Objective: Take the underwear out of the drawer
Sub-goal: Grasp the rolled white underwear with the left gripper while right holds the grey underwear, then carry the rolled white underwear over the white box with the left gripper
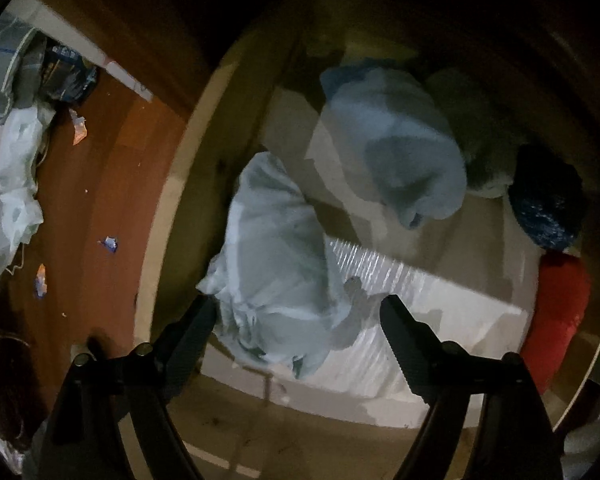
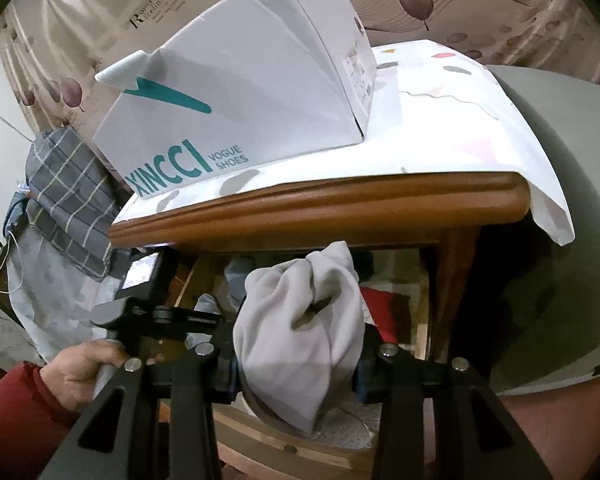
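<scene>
The open wooden drawer (image 1: 172, 208) holds several bundled garments. In the left wrist view my left gripper (image 1: 296, 312) is open, its fingers either side of a pale blue-grey underwear bundle (image 1: 272, 264) at the drawer's left side, just above it. A second pale blue bundle (image 1: 400, 148) lies further in. In the right wrist view my right gripper (image 2: 296, 372) is shut on a light grey piece of underwear (image 2: 300, 328), held up in front of the drawer (image 2: 380, 312) below the table edge.
A dark blue bundle (image 1: 548, 200) and a red one (image 1: 556, 312) sit at the drawer's right. A white liner (image 1: 420, 320) covers the drawer floor. A white shoe box (image 2: 236, 100) stands on the cloth-covered wooden table (image 2: 320, 204). Bedding (image 1: 8, 184) and scraps lie on the floor, left.
</scene>
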The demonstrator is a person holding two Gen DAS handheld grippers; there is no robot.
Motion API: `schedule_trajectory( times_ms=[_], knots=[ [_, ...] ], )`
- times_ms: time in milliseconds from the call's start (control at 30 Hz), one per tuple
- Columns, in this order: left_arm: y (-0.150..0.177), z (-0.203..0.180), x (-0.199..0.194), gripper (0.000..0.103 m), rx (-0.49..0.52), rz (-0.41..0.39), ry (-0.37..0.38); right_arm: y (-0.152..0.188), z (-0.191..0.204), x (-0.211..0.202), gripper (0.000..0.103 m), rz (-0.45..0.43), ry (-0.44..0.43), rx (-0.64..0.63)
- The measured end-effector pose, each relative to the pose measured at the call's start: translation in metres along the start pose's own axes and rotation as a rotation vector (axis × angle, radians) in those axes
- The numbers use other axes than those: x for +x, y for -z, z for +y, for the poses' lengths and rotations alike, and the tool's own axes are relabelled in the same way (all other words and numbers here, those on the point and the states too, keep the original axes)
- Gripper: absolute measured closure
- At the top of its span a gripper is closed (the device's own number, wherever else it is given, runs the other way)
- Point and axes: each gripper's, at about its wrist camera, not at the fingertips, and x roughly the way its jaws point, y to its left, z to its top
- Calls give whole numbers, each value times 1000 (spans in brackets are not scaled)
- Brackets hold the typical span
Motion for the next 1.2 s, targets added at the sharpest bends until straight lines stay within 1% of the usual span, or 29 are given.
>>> schedule_trajectory(
  times_ms=[67,100,133,167,200,300,333,367,400,467,500,533,633,667,767,833,900,1033,1133,1200],
  knots=[
    [-3,-2,3,27,2,19,-21,0,-1,0,63,4,-2,6],
    [-5,-3,4,27,-1,24,-23,1,-2,0,63,6,-1,9],
    [-6,-3,5,31,-2,32,-26,1,-3,1,63,12,-2,11],
    [-6,-3,5,43,-1,29,-28,1,-3,1,63,14,2,10],
    [-6,-1,7,47,6,26,-33,1,-3,1,63,14,5,8],
    [-4,-7,10,52,64,43,-56,-1,-2,1,63,15,9,-2],
    [-2,-7,10,54,65,40,-56,-1,-1,0,63,14,10,-1],
    [0,-8,7,59,69,34,-59,-1,-2,0,63,13,7,1],
    [1,-8,7,61,79,30,-60,-1,-2,0,63,12,8,2],
    [5,-8,4,67,99,16,-57,-1,-1,0,63,12,12,0],
    [7,-7,2,69,99,10,-49,-1,-1,0,63,12,13,1],
    [9,-5,0,70,92,10,-25,-1,-1,0,63,14,14,2],
    [17,5,-5,73,60,18,45,0,-1,1,63,16,16,-2],
    [21,6,-7,73,63,12,55,0,-1,1,63,19,16,-5],
    [33,10,-19,73,69,-27,53,0,0,3,63,26,18,-7],
    [41,12,-31,73,72,-61,79,1,0,5,63,31,24,-7],
    [45,14,-42,73,83,-87,79,2,0,7,63,39,25,-7],
    [58,11,-71,73,135,-180,55,4,-1,11,63,49,36,-10],
    [69,8,-89,73,159,-220,58,4,-2,15,63,57,48,-9],
    [75,13,-97,73,182,-250,47,5,-2,17,63,62,52,-8]
  ],
)
